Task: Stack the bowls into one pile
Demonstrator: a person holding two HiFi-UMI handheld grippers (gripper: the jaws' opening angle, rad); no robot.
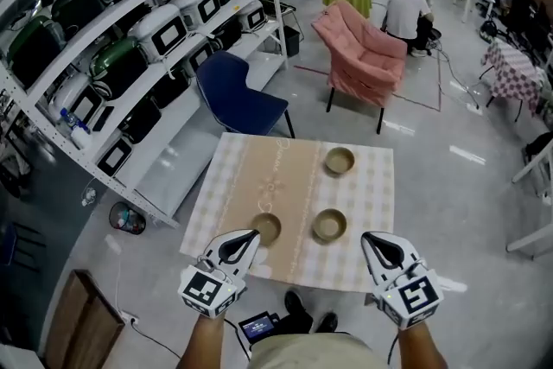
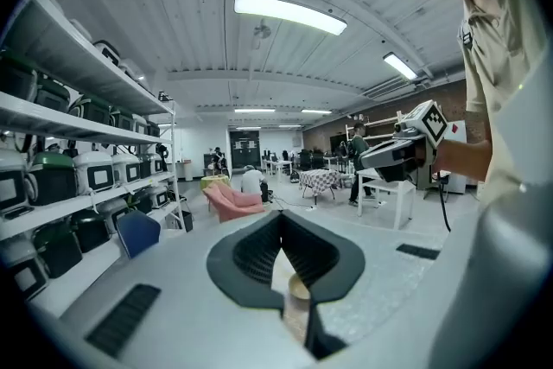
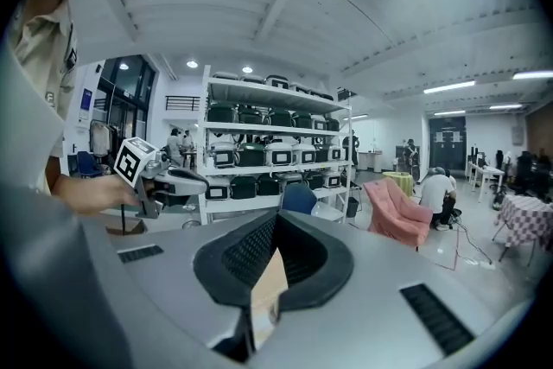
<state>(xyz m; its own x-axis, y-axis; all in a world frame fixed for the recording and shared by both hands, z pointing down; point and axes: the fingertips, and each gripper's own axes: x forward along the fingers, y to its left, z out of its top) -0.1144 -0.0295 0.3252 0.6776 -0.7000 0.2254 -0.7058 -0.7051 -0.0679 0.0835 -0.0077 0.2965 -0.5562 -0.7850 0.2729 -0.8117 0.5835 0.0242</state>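
"Three to pile up. Is any stacked yet?"

"None. All sit apart and upright on the table [image 1: 371, 186]. The far bowl [image 1: 340, 161] is toward the back. The left bowl [image 1: 265, 229] and the right bowl [image 1: 329, 225] lie side by side nearer the front edge."

"Where is the left gripper [image 1: 251, 235]?"

"Over the front edge, pointing away from the person. Its tip is just beside the left bowl, and whether the two touch cannot be told. Its fingers are pressed together at the tips and pinch nothing. The left gripper view shows a bowl through the narrow slit under those tips, lying on the cloth beyond them."

"And the right gripper [image 1: 368, 238]?"

"It is level with the other one, over the front right part of the table. It is near the right bowl but apart from it. Its fingers are also closed tight, with nothing between them."
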